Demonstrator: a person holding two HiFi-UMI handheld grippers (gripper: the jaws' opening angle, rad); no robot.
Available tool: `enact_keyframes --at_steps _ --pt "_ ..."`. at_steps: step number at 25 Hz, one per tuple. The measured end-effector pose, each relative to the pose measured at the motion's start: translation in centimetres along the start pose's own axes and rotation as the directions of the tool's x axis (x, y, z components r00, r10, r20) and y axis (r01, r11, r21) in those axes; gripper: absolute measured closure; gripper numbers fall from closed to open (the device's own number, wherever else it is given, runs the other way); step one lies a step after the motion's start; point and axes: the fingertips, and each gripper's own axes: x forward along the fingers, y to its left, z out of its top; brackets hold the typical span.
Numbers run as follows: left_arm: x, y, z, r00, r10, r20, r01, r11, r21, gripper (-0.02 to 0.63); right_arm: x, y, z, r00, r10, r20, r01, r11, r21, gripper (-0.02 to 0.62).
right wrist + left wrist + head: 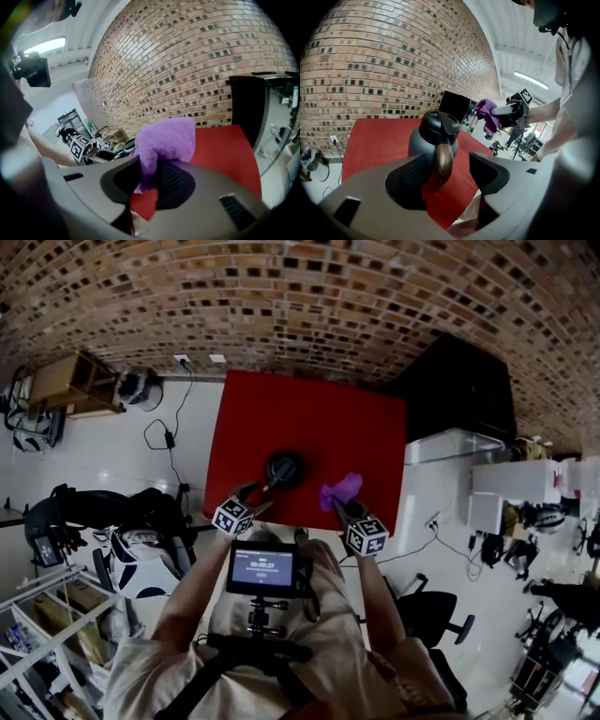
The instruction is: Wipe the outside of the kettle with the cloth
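A dark kettle (284, 468) with a black lid stands upright on the red table (328, 418), near its front edge. In the left gripper view the kettle (426, 136) turns its brown wooden handle (444, 157) towards me. My left gripper (447, 164) is open, and the handle sits between its jaws with a gap on the right side. In the head view the left gripper (256, 494) is at the kettle's near left. My right gripper (152, 176) is shut on a purple cloth (166, 140), held to the right of the kettle, cloth (342, 487) above the table.
A black cabinet (459, 390) and a white box (450, 444) stand to the right of the table. A wooden shelf (70, 381) and a cable (169, 437) are on the floor at the left. An office chair (431, 610) is behind my right arm.
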Motion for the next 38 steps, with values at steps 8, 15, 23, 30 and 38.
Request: enact_keyframes --at_steps 8,15,23,30,38 --pt "1.4 0.6 0.0 0.994 -0.028 -0.101 0.030 0.999 0.015 0.483 -1.6 -0.7 -2.1 0.999 -0.041 0.020 0.040 0.997 0.060 0.506" --pt "2.4 1.7 3.3 0.995 -0.087 -0.058 0.077 0.984 -0.159 0.485 -2.4 -1.6 -3.1 0.997 -0.062 0.047 0.056 0.991 0.121 0.505" --pt "4.8 2.9 7.0 0.991 -0.127 0.040 0.132 0.906 -0.401 0.483 -2.0 -2.3 -2.5 0.995 -0.047 0.088 0.032 0.985 0.168 0.505" --pt "7.1 0.7 8.3 0.957 -0.207 0.202 0.288 0.756 -0.588 0.483 -1.9 -4.2 -1.3 0.992 -0.067 0.103 0.048 0.983 0.174 0.505" --pt "6.0 3.2 7.2 0.885 -0.183 0.428 0.439 0.631 -0.640 0.482 -0.8 -6.1 -1.0 0.998 -0.056 0.027 0.050 0.983 0.179 0.505"
